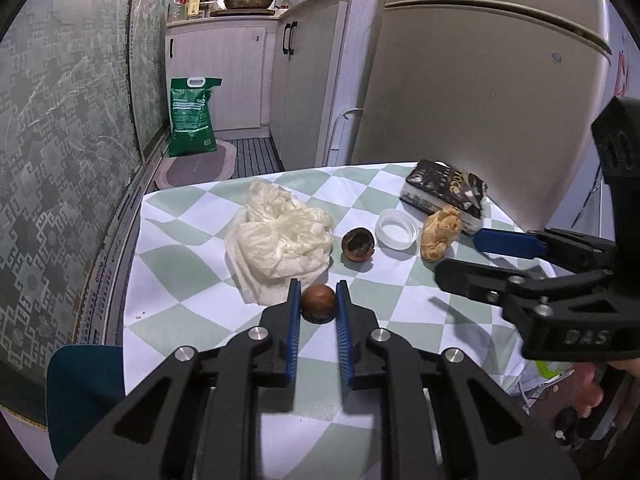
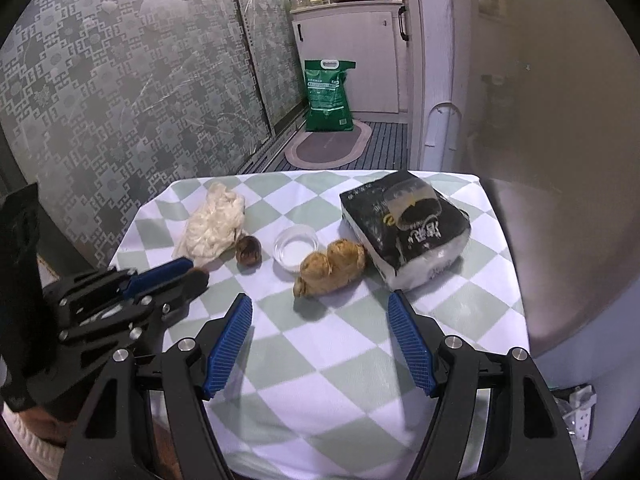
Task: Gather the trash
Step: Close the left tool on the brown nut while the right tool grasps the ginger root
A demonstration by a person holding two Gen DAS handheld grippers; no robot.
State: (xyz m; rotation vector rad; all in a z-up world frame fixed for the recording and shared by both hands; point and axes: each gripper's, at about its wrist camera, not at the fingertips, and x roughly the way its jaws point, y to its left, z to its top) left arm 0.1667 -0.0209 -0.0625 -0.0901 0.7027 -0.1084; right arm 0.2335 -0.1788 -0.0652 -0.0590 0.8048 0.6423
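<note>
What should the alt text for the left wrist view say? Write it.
The left gripper closes on a small brown nutshell on a checked tablecloth. Beyond lie crumpled white tissue, another shell half, a white lid and the open right gripper.

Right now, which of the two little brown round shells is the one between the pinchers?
The closed, smooth brown shell, sitting between the left gripper pads beside the crumpled tissue. The other shell is cracked open, dark inside, and lies farther away by the white lid.
</note>
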